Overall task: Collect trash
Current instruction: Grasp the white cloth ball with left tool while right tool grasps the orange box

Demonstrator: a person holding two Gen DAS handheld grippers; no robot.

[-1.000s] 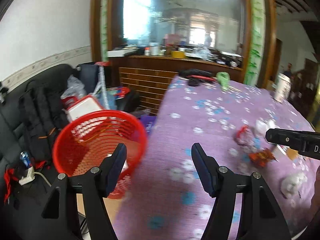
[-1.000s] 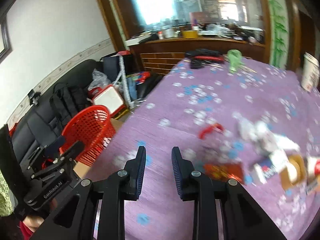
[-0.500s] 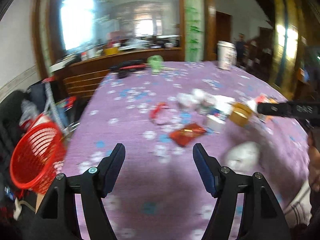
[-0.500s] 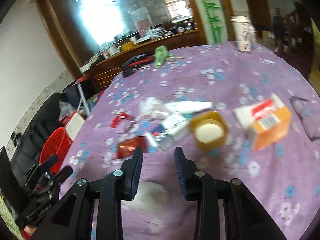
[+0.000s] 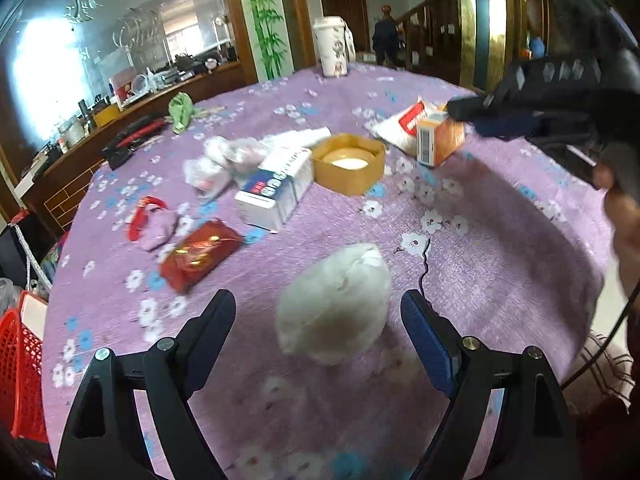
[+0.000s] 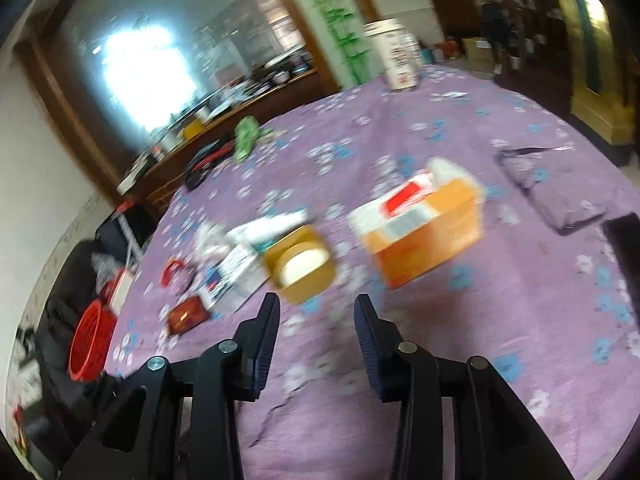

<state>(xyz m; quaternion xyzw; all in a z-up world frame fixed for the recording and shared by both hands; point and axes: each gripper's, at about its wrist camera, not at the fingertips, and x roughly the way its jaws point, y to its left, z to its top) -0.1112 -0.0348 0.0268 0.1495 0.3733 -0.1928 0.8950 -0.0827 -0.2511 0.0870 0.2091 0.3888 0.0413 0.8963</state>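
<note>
I have both jaws opening and empty, my left hand-held gripper (image 5: 316, 320) framing the white wad (image 5: 336, 304) near the counter's (image 5: 500, 248) front edge, my right hand-held gripper (image 6: 316, 316) short of the blurred, probably yellow tub (image 6: 302, 266); nearly all trash remains outside the red basket (image 5: 18, 368).

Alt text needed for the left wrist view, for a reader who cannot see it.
The left gripper, fingers opening, points down at a crumpled white tissue wad lying between them, untouched, on a purple floral tablecloth. Beyond lie a red snack wrapper, a white and blue box, a yellow tape roll and an orange carton; a red basket sits at left.
</note>
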